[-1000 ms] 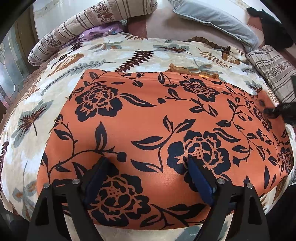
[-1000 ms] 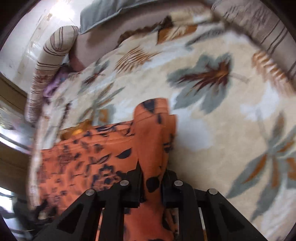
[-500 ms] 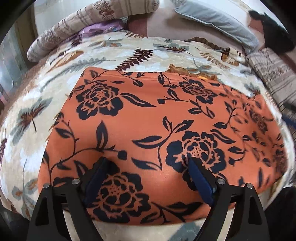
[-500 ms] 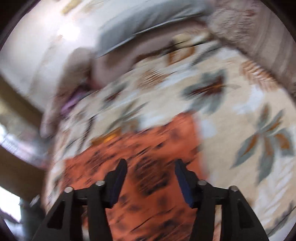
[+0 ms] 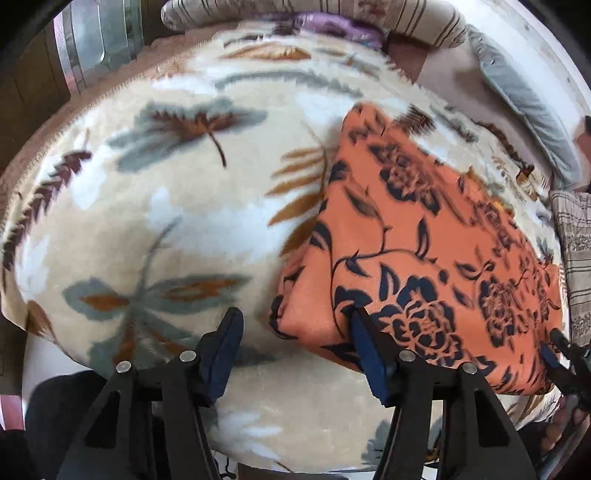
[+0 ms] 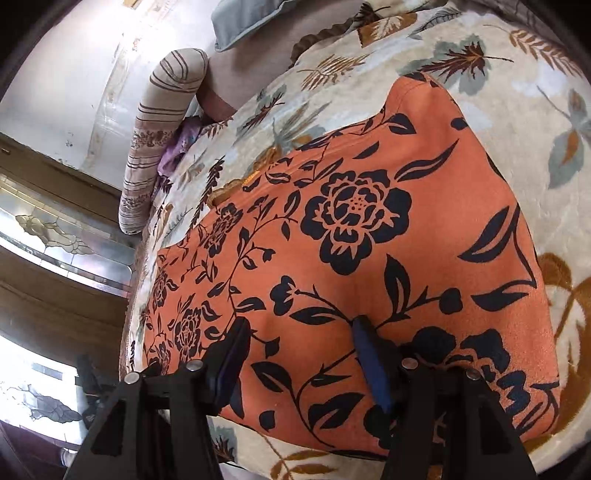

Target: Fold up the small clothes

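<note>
On the bed, in the left wrist view, the orange floral garment lies flat on the leaf-print blanket, occupying the right half of the frame. The left gripper sits at the garment's near left corner with its jaws spread and nothing between them; its right finger overlaps the near edge of the cloth, the left one is over bare blanket. This placement suggests it is lining up on that corner for the next fold. A second tool tip shows at the far right edge, too cropped to assess. A striped bolster and grey pillow lie at the far side.

In the right wrist view, the garment fills the centre, smooth and roughly rectangular, which reads as one fold laid down. The right gripper hangs over its near edge, jaws apart, holding nothing. Whether its fingers touch the cloth cannot be told.
</note>
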Demonstrator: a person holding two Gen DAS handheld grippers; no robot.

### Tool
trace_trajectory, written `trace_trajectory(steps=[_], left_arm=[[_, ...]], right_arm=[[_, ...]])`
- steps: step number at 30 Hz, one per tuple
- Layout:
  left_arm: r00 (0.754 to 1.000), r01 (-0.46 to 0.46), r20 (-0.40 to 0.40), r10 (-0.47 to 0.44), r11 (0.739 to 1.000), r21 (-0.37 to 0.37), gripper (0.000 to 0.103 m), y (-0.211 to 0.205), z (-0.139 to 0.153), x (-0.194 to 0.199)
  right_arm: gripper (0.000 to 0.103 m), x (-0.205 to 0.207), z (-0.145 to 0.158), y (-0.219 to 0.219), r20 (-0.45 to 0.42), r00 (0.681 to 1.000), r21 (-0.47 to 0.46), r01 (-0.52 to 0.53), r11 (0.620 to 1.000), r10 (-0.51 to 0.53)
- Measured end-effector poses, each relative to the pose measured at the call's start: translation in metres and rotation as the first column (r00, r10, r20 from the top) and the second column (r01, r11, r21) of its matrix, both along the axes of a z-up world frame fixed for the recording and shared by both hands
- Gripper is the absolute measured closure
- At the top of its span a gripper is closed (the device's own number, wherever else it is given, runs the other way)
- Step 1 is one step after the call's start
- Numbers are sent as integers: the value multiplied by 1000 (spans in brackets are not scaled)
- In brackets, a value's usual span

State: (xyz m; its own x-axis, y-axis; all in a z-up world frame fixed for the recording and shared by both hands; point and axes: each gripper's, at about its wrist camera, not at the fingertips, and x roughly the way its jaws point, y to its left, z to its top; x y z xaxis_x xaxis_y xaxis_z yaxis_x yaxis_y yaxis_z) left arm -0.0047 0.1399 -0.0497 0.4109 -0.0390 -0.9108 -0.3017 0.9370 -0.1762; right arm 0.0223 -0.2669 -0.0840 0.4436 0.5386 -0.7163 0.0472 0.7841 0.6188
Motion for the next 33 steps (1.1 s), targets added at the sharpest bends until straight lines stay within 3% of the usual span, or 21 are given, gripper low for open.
trace_trajectory(steps=[4, 7, 9, 13, 15, 21, 27, 30, 33], left_arm=[[998, 18, 59, -20, 999, 26, 41, -5, 17, 9], [1000, 27, 5, -27, 999, -18, 41, -4, 3, 23], [995, 38, -85, -43, 998, -52, 44, 1, -23, 26], [998, 25, -55, -27, 999, -44, 56, 2, -15, 23], [999, 22, -33, -24, 998, -63, 56, 2, -4, 26], [996, 79, 41, -77, 995, -55, 48, -5, 18, 74], [992, 110, -47, -113, 993, -49, 47, -14, -14, 138], [994, 82, -77, -78, 995, 52, 27, -9, -32, 157], [994, 79, -74, -74, 995, 66, 27, -11, -24, 158]], right_arm=[[41, 0, 0, -1, 3, 1000, 0, 1, 1000, -1], [41, 2, -2, 1, 2, 1000, 11, 2, 1000, -2], [41, 2, -3, -1, 4, 1000, 21, 3, 1000, -3], [41, 1, -4, -4, 9, 1000, 33, 3, 999, -3], [41, 0, -4, -4, 11, 1000, 36, 6, 999, -6], [41, -1, -6, -6, 16, 1000, 50, 15, 999, -16], [41, -2, -7, -9, 21, 1000, 65, 12, 998, -14], [41, -2, -9, -12, 23, 1000, 80, 11, 997, -13], [41, -2, -9, -13, 27, 1000, 86, 8, 996, -11]])
